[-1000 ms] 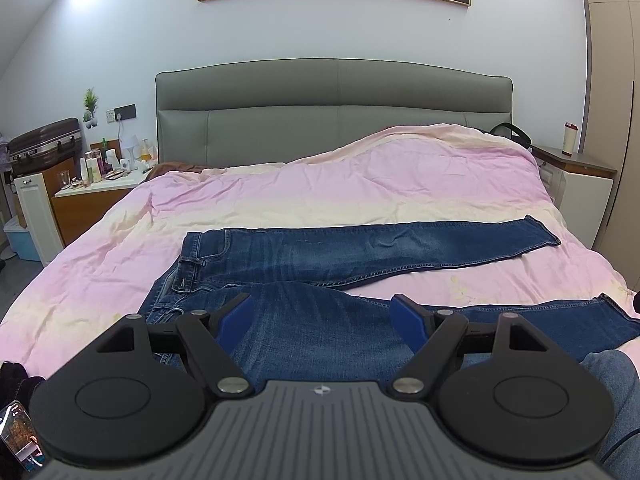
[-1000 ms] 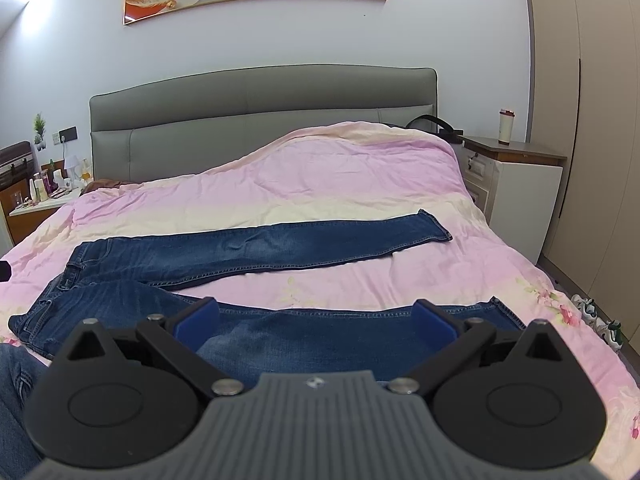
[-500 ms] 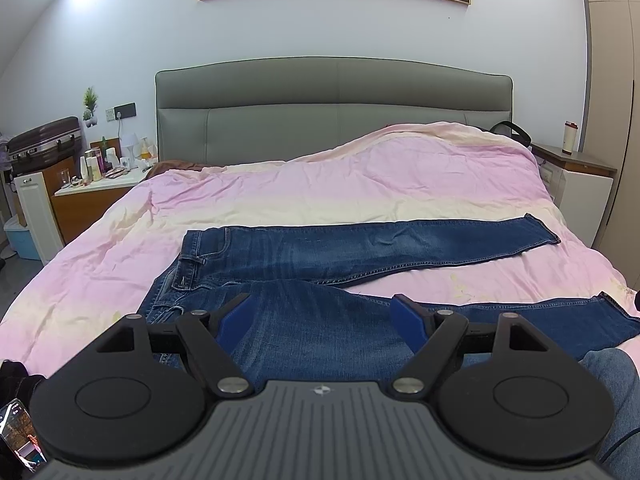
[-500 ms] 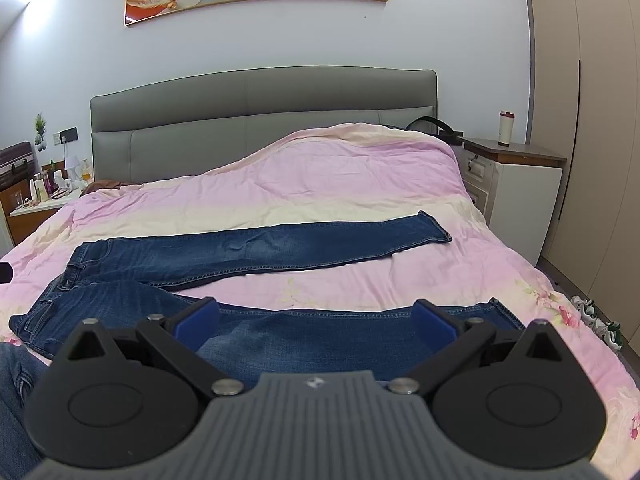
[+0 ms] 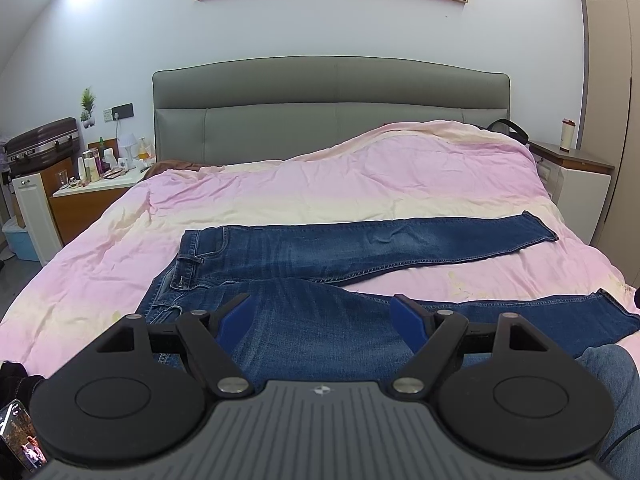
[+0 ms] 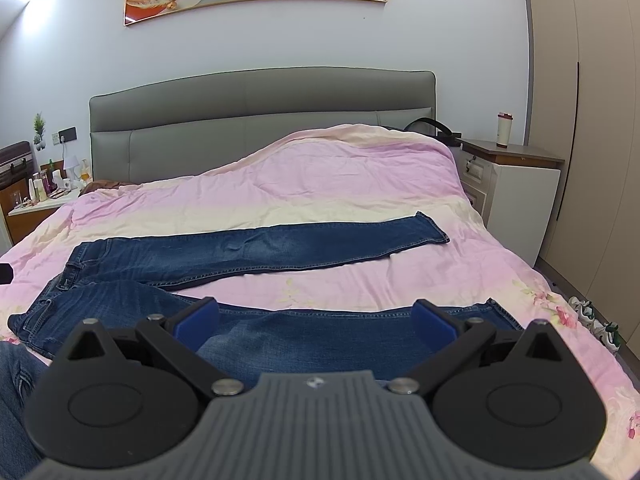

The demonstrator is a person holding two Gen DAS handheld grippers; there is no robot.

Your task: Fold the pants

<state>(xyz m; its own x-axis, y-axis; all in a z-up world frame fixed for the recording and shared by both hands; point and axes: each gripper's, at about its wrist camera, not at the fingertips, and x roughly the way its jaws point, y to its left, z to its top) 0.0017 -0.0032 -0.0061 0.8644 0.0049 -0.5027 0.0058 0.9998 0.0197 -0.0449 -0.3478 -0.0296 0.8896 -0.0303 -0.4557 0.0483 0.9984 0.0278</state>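
Dark blue jeans [image 5: 320,256] lie flat on a pink bed cover, waistband at the left, the two legs spread apart toward the right. They also show in the right wrist view [image 6: 248,252]. My left gripper [image 5: 322,316] is open and empty, held above the near leg close to the seat of the jeans. My right gripper [image 6: 316,320] is open and empty, held above the near leg further toward its hem [image 6: 500,312].
The pink bed cover [image 5: 360,184] bulges at the back right before a grey headboard [image 5: 332,108]. A cluttered nightstand [image 5: 96,184] stands left, a white nightstand [image 6: 516,200] with a cup right. Shoes [image 6: 596,320] lie on the floor. My own denim-clad legs show at the frame bottoms.
Both grippers have risen or tilted very slightly; the jeans have not moved and both grippers stay open.
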